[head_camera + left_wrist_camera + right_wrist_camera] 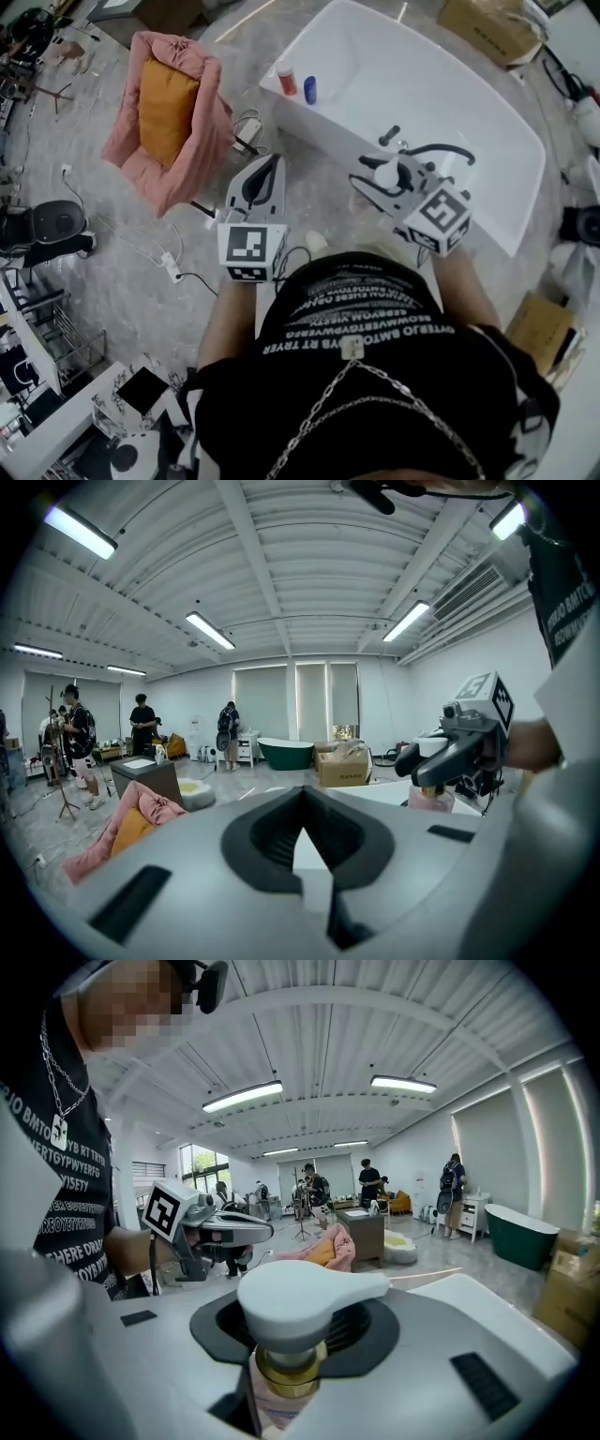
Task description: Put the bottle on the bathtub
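Note:
My right gripper (380, 183) is shut on a pinkish pump bottle (305, 1297) with a gold collar and a white pump head (384, 173). It holds the bottle in the air over the near rim of the white bathtub (328, 127). The bottle's lower body is hidden between the jaws. The left gripper view shows that gripper (441, 766) with the bottle (429, 800) under it. My left gripper (270, 169) hangs to the left of the tub, over the floor, shut with nothing in it; its jaws (302, 832) meet in its own view.
A red bottle (286, 80) and a blue bottle (309, 90) stand on the tub's left corner. A pink chair with an orange cushion (167, 117) sits left of the tub. Cables and a power strip (172, 267) lie on the floor. Cardboard boxes (487, 26) stand behind the tub.

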`<action>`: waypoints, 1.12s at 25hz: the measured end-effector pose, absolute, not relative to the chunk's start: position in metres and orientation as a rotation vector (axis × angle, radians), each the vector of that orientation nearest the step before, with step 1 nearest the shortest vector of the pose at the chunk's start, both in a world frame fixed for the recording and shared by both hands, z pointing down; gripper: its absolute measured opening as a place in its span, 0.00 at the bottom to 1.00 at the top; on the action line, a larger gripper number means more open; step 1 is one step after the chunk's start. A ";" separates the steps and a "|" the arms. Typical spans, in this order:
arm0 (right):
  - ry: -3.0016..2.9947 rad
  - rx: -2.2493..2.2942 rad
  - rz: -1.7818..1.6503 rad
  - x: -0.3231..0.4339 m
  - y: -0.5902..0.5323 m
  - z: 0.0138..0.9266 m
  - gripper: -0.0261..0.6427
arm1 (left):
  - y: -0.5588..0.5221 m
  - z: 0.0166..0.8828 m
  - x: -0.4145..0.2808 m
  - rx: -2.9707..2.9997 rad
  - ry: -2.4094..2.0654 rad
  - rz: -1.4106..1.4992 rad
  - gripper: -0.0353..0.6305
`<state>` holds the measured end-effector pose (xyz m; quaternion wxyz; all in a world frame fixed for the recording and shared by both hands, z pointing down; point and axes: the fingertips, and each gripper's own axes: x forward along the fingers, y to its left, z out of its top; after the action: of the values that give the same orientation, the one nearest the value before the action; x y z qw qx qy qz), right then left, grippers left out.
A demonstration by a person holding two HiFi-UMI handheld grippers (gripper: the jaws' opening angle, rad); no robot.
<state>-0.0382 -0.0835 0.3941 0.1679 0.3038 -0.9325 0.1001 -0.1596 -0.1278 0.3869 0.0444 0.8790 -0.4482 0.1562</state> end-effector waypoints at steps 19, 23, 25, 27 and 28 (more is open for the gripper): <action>-2.605 0.897 0.335 -0.009 -0.154 0.434 0.23 | -0.177 0.394 -0.153 2.627 -1.392 0.533 0.05; -2.596 0.864 0.344 0.000 -0.172 0.447 0.23 | -0.191 0.386 -0.139 2.629 -1.411 0.534 0.05; -2.590 0.859 0.355 0.005 -0.185 0.452 0.23 | -0.201 0.387 -0.133 2.623 -1.417 0.549 0.05; -2.591 0.852 0.367 0.011 -0.202 0.456 0.23 | -0.216 0.390 -0.129 2.605 -1.425 0.554 0.05; -2.593 0.846 0.373 0.014 -0.209 0.459 0.23 | -0.223 0.392 -0.127 2.596 -1.430 0.555 0.05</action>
<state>0.0140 -0.2091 0.4591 0.1929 0.3016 -0.9242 0.1331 -0.1270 -0.2226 0.3920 0.0632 0.8592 -0.4733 0.1837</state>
